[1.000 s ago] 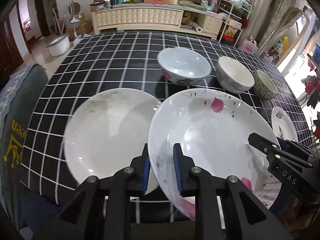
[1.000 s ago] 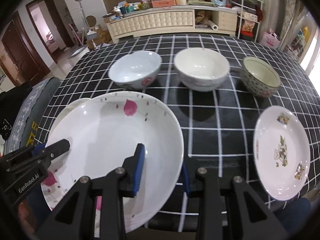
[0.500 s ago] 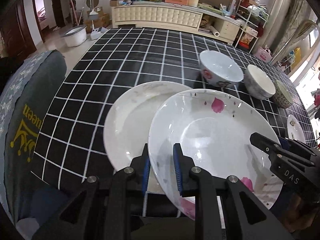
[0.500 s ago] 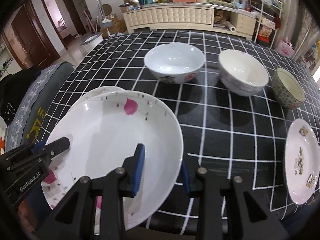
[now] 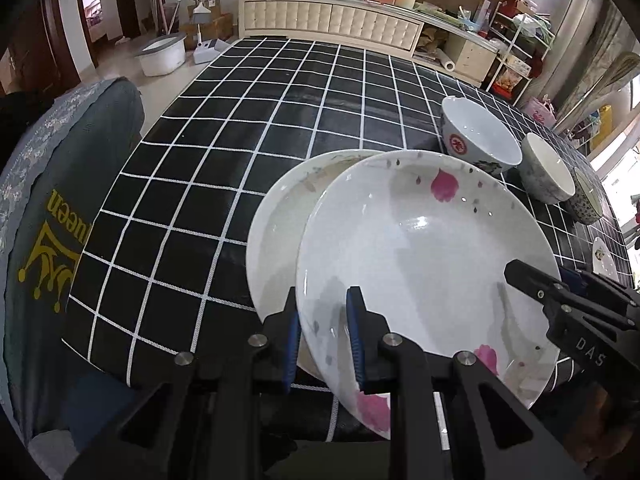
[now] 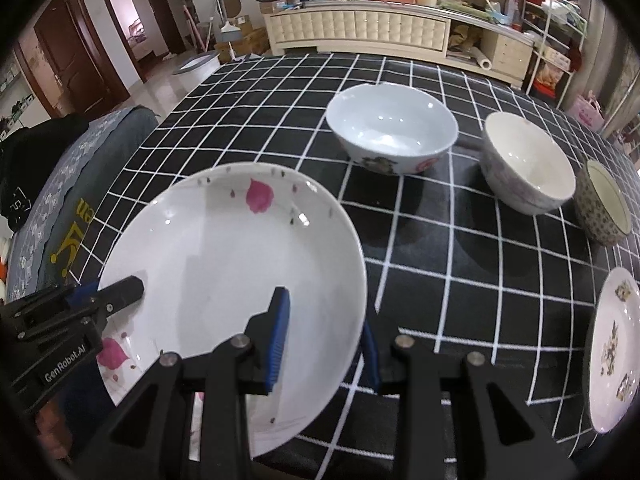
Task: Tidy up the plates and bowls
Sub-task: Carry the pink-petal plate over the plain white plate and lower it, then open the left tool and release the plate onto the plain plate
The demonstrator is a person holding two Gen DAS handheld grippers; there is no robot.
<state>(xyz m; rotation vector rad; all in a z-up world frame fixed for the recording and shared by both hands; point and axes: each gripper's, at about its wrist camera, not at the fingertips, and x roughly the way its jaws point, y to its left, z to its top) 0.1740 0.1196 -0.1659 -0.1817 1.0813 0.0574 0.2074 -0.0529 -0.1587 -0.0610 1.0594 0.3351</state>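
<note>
A large white plate with pink petals (image 5: 432, 248) hangs tilted above the black checked table (image 5: 280, 100), held at two sides. My left gripper (image 5: 323, 320) is shut on its near left rim. My right gripper (image 6: 325, 332) is shut on its near right rim, where the same plate (image 6: 224, 264) fills the lower left of the view. Under it lies a plain white plate (image 5: 276, 232), mostly covered, with only its left part showing. The right wrist view hides that plate completely. Each gripper also shows in the other's view: the right gripper (image 5: 560, 292) and the left gripper (image 6: 104, 304).
Three bowls stand in a row behind: a white one with a red mark (image 6: 392, 128), a cream one (image 6: 528, 164), a small patterned one (image 6: 604, 204). A small floral plate (image 6: 612, 356) lies at the right edge. A grey-covered chair (image 5: 60, 208) stands left of the table.
Both grippers carried the petal plate leftward and slightly down. It now overlaps most of the plain white plate; the bowls have drifted right in both views.
</note>
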